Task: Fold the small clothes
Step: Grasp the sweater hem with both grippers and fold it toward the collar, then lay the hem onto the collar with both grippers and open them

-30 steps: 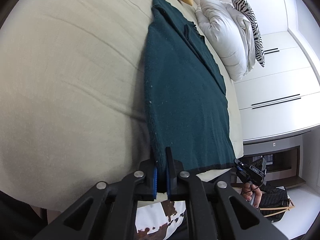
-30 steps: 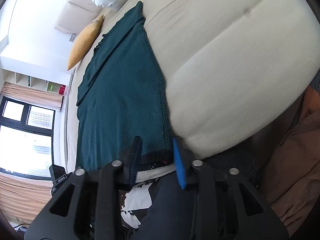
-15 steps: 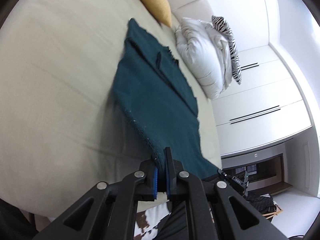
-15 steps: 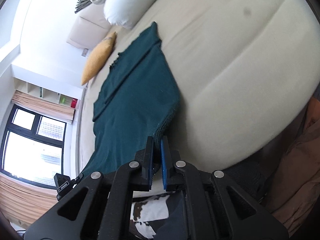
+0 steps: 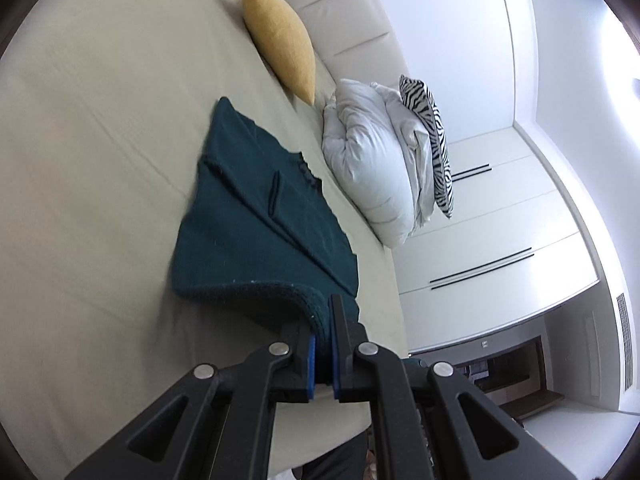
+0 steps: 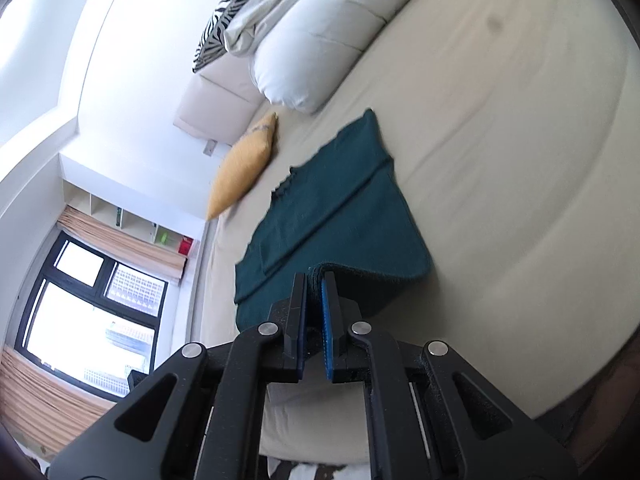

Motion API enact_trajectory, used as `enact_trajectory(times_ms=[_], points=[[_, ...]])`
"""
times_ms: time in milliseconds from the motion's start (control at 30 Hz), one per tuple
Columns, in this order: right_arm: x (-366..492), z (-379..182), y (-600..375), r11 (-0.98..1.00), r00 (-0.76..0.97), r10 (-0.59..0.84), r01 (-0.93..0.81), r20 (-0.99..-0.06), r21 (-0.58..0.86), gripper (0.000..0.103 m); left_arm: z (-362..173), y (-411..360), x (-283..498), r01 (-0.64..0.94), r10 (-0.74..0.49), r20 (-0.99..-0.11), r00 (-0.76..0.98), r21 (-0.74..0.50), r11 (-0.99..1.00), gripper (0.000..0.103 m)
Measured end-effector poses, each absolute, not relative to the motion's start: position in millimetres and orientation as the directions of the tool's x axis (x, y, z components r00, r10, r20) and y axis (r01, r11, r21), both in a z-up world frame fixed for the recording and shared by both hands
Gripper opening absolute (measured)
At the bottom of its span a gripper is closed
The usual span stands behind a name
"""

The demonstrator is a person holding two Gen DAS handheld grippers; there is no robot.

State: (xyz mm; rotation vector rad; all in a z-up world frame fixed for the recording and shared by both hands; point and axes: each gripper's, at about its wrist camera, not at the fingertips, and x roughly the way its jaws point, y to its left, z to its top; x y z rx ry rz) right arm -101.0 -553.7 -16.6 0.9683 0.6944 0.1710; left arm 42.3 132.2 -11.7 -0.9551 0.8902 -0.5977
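I have the left gripper (image 5: 323,322) clamped tight on one near corner of the dark teal knitted garment (image 5: 256,232), its jaws pressed together with only the cloth between the blue pads. My right gripper (image 6: 315,292) is the same, jaws closed hard on the other near corner of the hem. Both corners are lifted off the bed (image 5: 100,160), and the near edge curls up and over toward me, while the far part of the garment lies flat on the beige sheet with a fold line running along its length. From the left wrist view I see a yellow cushion (image 5: 280,54) near the headboard beyond the garment, and a white pillow (image 5: 368,160) to its right with a zebra-striped cushion (image 5: 434,140) leaning behind it. From the right wrist view a dark-framed window (image 6: 92,304) sits at the lower left.
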Motion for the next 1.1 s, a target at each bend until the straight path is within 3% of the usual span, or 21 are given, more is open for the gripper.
enact_trajectory(times_ms=[433, 1100], points=[[33, 7, -572, 0.649, 0.806, 0.329, 0.186, -0.493, 0.737, 0.006, -5, 118, 147, 0.043, -0.749, -0.38, 0.543, -0.878, 0.477, 0.006], [263, -56, -582, 0.698, 0.755, 0.242, 0.301, -0.609, 0.65, 0.006, -62, 103, 315, -0.071, -0.691, -0.47, 0.549, -0.85, 0.521, 0.006]])
